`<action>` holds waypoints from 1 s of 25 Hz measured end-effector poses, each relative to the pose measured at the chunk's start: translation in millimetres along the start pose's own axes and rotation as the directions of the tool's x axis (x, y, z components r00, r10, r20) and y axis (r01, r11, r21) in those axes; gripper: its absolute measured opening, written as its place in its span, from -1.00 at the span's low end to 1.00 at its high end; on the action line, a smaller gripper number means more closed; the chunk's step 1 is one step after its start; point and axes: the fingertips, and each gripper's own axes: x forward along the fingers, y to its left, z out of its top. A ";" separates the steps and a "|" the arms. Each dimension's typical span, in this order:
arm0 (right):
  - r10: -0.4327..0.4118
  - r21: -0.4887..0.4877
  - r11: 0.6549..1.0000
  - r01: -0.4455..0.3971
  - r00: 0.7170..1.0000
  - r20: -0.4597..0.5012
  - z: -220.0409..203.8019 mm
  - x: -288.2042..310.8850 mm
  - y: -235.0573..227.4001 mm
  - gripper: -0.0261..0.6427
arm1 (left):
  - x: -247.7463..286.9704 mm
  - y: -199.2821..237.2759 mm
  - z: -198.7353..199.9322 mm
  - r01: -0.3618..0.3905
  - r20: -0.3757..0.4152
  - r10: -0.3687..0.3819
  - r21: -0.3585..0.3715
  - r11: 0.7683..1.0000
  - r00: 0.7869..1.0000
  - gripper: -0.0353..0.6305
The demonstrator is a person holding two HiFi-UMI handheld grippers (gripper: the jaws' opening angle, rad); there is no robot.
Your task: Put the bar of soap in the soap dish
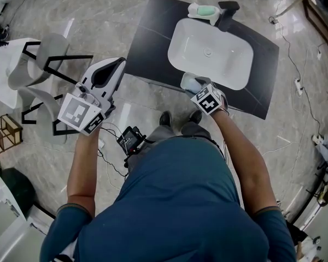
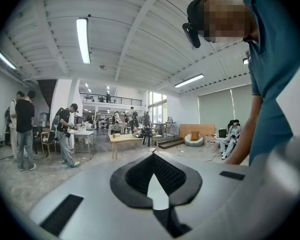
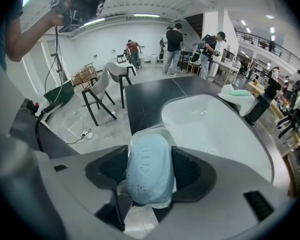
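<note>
Gripping the soap in my right tongs, long axis pointing ahead toward the sink; left tongs closed.

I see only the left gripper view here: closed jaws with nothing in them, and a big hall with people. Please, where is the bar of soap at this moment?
Observer: The right gripper is shut on the pale blue bar of soap, at the front edge of the black counter.
Operator: And the soap dish, where does it stand?
Observer: The white soap dish stands at the far side of the sink, beside the black tap; something green lies in it.
Operator: Is my left gripper near them?
Observer: No. The left gripper is held over the floor, to the left of the counter.
</note>
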 end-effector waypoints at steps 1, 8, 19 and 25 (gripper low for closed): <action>0.001 -0.002 1.000 -0.001 1.000 -0.001 0.0 -0.5 0.4 -0.07 | -0.7 -1.5 0.5 0.001 0.000 -0.001 0.001 1.000 1.000 -0.89; -0.009 -0.020 1.000 0.009 1.000 0.007 1.5 -3.0 0.1 -0.09 | -4.2 -8.6 0.4 0.005 -0.006 -0.005 0.004 1.000 1.000 -0.89; -0.072 -0.025 0.997 0.074 0.995 0.067 9.8 -26.0 -9.2 -0.11 | -1.6 -19.9 7.2 0.026 0.016 -0.026 0.013 1.000 1.000 -0.89; -0.146 0.042 0.989 0.140 0.957 0.249 48.4 -77.2 -12.9 -0.42 | 3.2 -31.7 14.0 0.055 0.034 -0.056 0.017 0.998 0.998 -0.89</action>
